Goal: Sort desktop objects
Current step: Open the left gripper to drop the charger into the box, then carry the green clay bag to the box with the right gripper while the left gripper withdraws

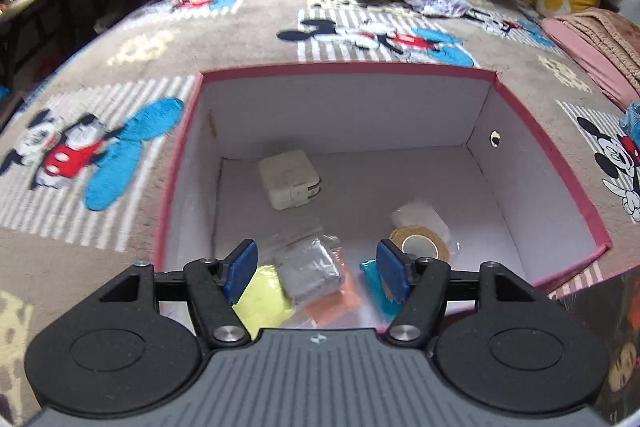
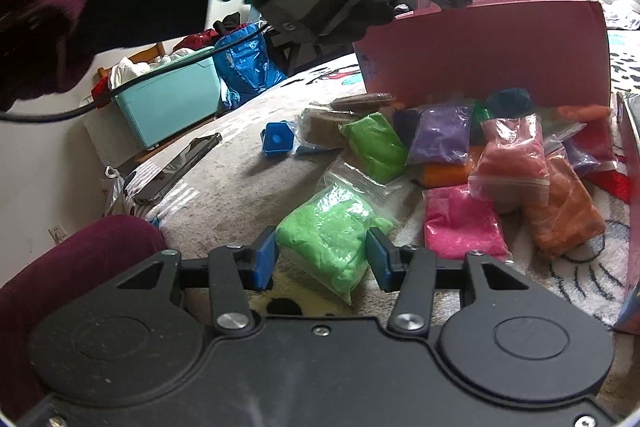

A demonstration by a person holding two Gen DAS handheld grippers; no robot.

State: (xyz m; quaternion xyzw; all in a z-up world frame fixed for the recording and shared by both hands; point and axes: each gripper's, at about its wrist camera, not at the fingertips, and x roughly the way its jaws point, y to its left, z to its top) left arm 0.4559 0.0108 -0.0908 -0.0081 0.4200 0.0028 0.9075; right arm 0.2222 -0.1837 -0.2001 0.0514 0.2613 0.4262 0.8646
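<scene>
Charger [image 1: 289,179] at box [image 1: 344,69] back-left, tape roll [image 1: 419,245] right, bags [image 1: 310,269] in front, box on bed [image 1: 224,31]

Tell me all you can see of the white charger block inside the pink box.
The white charger block is a rounded square of glossy, slightly yellowed plastic, lying flat on the box's pale floor near the far left corner. Its two metal prongs stick out sideways toward the right. Nothing touches it; the bagged items and tape roll lie apart, nearer the camera.

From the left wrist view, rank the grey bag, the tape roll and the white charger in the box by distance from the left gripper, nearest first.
1. Grey clay in a clear plastic bag: just beyond the left gripper, between its open fingers.
2. Tan tape roll: right side, slightly farther in.
3. White square power adapter: near the back left corner of the pink-rimmed box.
</scene>
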